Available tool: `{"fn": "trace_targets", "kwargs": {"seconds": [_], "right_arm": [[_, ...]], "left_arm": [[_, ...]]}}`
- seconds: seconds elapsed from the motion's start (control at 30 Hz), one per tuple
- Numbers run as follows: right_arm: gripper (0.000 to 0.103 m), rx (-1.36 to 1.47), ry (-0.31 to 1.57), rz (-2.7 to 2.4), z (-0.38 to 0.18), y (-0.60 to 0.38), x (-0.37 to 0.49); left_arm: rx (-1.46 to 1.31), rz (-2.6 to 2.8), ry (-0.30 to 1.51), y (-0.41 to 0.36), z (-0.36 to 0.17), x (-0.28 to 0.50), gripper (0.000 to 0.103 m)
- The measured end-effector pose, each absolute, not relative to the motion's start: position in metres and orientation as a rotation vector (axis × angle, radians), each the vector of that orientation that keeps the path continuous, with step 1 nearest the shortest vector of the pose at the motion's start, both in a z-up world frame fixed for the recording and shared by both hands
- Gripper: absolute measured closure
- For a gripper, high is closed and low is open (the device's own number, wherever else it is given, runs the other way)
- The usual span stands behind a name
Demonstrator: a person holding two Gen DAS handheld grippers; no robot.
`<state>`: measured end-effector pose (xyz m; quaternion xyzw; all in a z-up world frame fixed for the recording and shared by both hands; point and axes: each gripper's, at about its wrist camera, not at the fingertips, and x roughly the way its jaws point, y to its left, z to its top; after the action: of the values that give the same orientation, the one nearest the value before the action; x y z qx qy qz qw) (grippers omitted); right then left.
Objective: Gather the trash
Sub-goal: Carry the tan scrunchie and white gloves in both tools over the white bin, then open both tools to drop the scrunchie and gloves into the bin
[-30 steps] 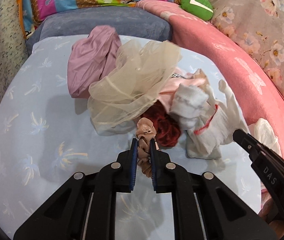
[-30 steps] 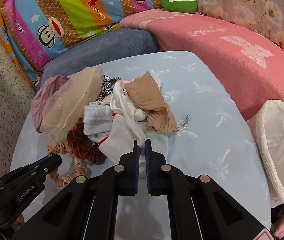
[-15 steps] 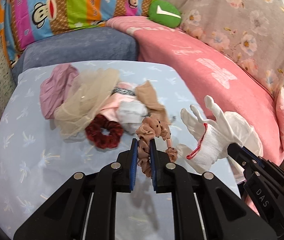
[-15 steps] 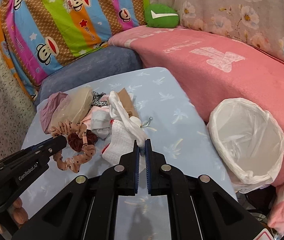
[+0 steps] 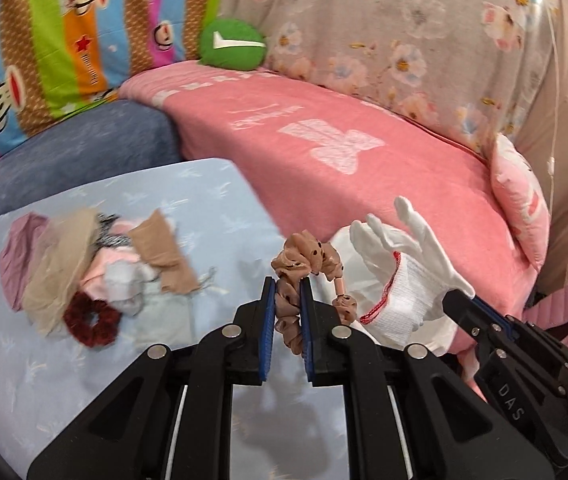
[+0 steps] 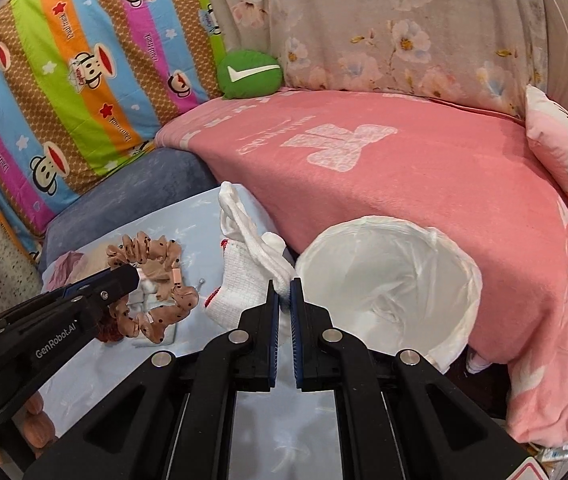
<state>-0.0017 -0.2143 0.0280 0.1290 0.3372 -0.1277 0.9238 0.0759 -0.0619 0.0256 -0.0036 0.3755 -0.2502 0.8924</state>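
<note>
My left gripper [image 5: 287,294] is shut on a tan dotted scrunchie [image 5: 303,260] and holds it in the air past the table's right edge; the scrunchie also shows in the right wrist view [image 6: 156,256]. My right gripper [image 6: 283,286] is shut on a white work glove [image 6: 244,264] with a red-stitched cuff, held just left of the white-lined trash bin [image 6: 387,280]. The glove also shows in the left wrist view [image 5: 403,264], in front of the bin liner.
A pile of cloth items [image 5: 84,264] with a dark red scrunchie [image 5: 92,320] lies on the light blue table [image 5: 64,380]. A pink blanket-covered sofa [image 6: 383,160] runs behind the bin. A green cushion [image 6: 250,74] sits at the back.
Both grippers have lifted their items off the pile and swung right, toward the bin. The pile has slid left in view and the bin now lies close ahead of the right gripper.
</note>
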Motion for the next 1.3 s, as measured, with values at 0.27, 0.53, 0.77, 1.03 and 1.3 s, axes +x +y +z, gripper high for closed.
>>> {"fn": "trace_targets", "kwargs": {"seconds": [0.27,0.53,0.77,1.03,1.3], "right_arm": [[0.098,0.304,0.671,-0.359,0.027,-0.272,-0.012],[0.098,0.331,0.685,-0.411,0.015,-0.309,0.003],[0.098,0.343,0.693,-0.438,0.007,-0.327,0.014],[0.098,0.343,0.702,-0.444,0.002,-0.334,0.027],[0.080,0.333,0.700,-0.430,0.003,-0.327,0.035]], "left_arm": [[0.025,-0.619,0.785,-0.117,0.028,0.081,0.091],[0.051,-0.696,0.801,-0.164,0.024,0.090,0.090],[0.077,-0.701,0.815,-0.185,0.017,0.099,0.073],[0.067,-0.658,0.801,-0.184,0.018,0.108,0.047],[0.050,-0.610,0.807,-0.171,0.016,0.115,0.044]]}}
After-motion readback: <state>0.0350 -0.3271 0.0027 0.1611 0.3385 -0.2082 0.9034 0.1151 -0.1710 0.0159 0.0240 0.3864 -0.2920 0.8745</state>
